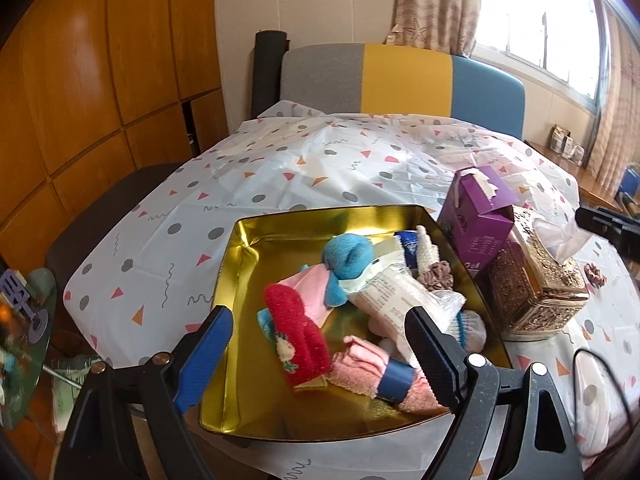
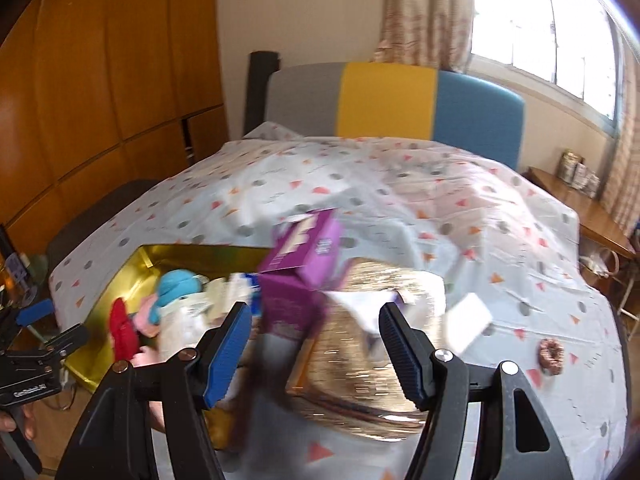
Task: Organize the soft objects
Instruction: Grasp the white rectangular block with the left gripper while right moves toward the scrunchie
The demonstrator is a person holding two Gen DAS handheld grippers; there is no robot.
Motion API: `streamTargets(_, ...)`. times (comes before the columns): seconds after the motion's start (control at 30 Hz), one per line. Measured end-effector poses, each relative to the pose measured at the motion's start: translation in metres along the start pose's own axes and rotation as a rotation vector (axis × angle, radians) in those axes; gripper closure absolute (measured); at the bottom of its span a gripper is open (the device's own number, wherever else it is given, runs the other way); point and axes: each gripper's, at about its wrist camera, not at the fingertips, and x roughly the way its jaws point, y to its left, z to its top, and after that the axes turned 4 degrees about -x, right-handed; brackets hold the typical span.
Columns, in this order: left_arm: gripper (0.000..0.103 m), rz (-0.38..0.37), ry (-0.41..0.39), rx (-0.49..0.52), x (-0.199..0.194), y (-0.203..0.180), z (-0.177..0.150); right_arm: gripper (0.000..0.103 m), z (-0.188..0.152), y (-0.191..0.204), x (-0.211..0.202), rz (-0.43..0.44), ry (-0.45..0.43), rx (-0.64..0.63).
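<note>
We hover the left gripper (image 1: 320,354) over the near end of the gold tin (image 1: 248,248), jaws spread wide with nothing pinched between them. Right under and between its fingers lies the red plush sock (image 1: 296,336); toward the black finger sits the pink rolled towel (image 1: 360,364) with its blue band. Just ahead of the gripper we see the blue plush toy (image 1: 346,258), a pink cloth (image 1: 308,288) beneath it, and a clear-wrapped white packet (image 1: 396,296). Further ahead, at the tin's far side, rests a mauve scrunchie (image 1: 436,278).

Beyond the tin's outer wall, off past the black finger, stand the purple carton (image 1: 476,216) and the ornate gold tissue box (image 1: 540,280), touching each other on the patterned desk cover (image 1: 280,168). A second scrunchie (image 1: 595,272) lies on the cover past the tissue box.

Our right gripper (image 2: 316,350) hangs above that tissue box (image 2: 360,360), which is badly blurred; its jaws stand apart and grip nothing we can make out. The carton (image 2: 300,272) is just ahead of its blue finger, the loose scrunchie (image 2: 552,356) off beyond its black finger.
</note>
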Motion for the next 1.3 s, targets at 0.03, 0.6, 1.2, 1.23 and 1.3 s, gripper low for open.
streamTargets(0.03,0.015,-0.002,-0.001,0.007,0.0,-0.003,0.0,0.036,0.0,-0.009,-0.002,-0.014,-0.002,0.011)
streamTargets(0.6,0.015,-0.109,0.01,0.156,-0.005,-0.07,0.003,0.036,-0.043,-0.169,-0.014,-0.316,0.045,0.216)
streamTargets(1.2,0.015,-0.409,0.025,0.479,-0.009,-0.224,0.055,0.036,-0.14,-0.292,-0.006,-0.434,0.211,0.733)
streamTargets(1.23,0.015,-0.424,0.043,0.498,-0.006,-0.239,0.061,0.036,-0.14,-0.292,-0.008,-0.433,0.208,0.734)
streamTargets(1.3,0.015,-0.455,0.081,0.545,0.003,-0.27,0.071,0.036,-0.138,-0.292,-0.008,-0.427,0.202,0.736)
